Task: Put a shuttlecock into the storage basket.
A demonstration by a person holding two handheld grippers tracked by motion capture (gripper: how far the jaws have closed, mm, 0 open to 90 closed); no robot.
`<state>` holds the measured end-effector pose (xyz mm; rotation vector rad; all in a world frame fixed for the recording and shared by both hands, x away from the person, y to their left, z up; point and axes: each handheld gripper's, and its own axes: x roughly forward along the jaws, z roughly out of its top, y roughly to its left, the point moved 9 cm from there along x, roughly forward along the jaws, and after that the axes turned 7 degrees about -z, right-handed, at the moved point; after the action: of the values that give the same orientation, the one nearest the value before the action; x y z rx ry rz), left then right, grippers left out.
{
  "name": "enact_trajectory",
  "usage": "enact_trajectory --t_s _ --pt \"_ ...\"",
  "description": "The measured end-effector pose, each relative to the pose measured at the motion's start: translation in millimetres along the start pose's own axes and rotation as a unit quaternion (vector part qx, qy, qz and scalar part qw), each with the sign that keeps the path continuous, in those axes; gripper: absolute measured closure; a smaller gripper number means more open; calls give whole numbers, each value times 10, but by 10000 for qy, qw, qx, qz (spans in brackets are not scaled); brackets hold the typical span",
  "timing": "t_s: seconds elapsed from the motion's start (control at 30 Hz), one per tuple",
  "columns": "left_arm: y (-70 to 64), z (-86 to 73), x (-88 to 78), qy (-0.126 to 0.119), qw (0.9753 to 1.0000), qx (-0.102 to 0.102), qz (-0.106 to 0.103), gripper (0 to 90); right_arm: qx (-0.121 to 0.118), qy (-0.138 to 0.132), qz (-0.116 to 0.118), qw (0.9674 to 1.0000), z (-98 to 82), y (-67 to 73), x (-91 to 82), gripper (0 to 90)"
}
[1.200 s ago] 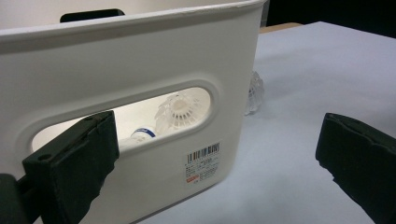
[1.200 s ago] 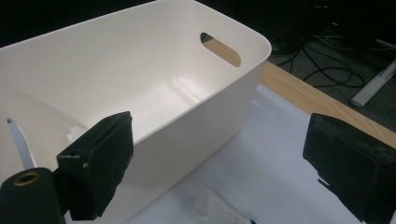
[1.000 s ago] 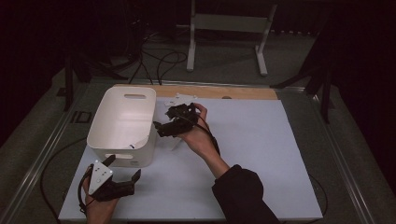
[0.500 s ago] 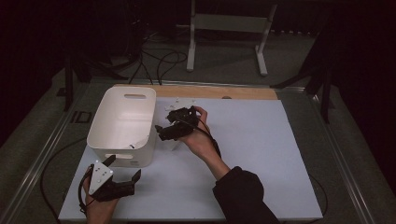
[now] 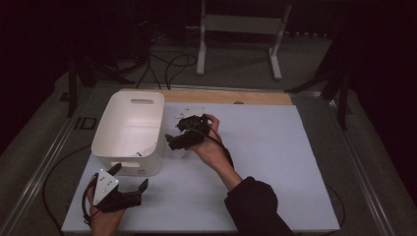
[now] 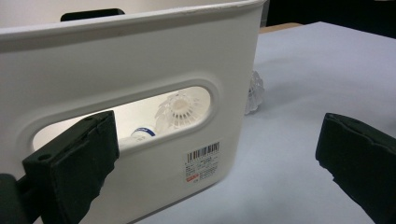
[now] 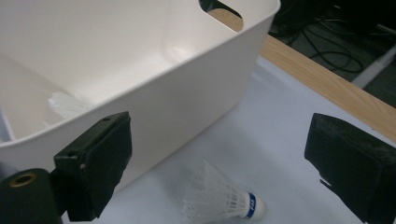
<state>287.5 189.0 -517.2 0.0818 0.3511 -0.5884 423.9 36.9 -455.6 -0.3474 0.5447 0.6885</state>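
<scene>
We see a white plastic bin (image 5: pixel 129 130) standing on the white table (image 5: pixel 275 162), at about 10 o'clock from the middle of the table in the high view. Our right gripper (image 5: pixel 173 142) is held just beside the right wall of the bin, and its jaws are wide apart, holding nothing. In the right gripper view, a white shuttlecock (image 7: pixel 223 198) with a blue band lies on its side on the table, between the two jaws and a little below them, near the outer wall of the bin. Its cork end points toward 4 o'clock in that view. The jaws do not touch it.

Our left gripper (image 5: pixel 129 183) rests at the near edge of the table, at about 6 o'clock from the bin, and its jaws are also released and empty. In the left gripper view, we look through the handle slot (image 6: pixel 126 122) of the bin and see a second shuttlecock (image 6: pixel 175 112) lying inside it. A barcode label (image 6: pixel 201 161) is stuck under the slot. Some small white things (image 5: pixel 189 111) lie at 12 o'clock from the right gripper; we cannot tell what they are.
</scene>
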Motion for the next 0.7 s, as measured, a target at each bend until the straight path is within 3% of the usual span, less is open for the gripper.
enact_trajectory --t_s 0.7 --pt "-8 0 4 3 10000 21 -14 0 46 327 -12 9995 -216 -3 157 74"
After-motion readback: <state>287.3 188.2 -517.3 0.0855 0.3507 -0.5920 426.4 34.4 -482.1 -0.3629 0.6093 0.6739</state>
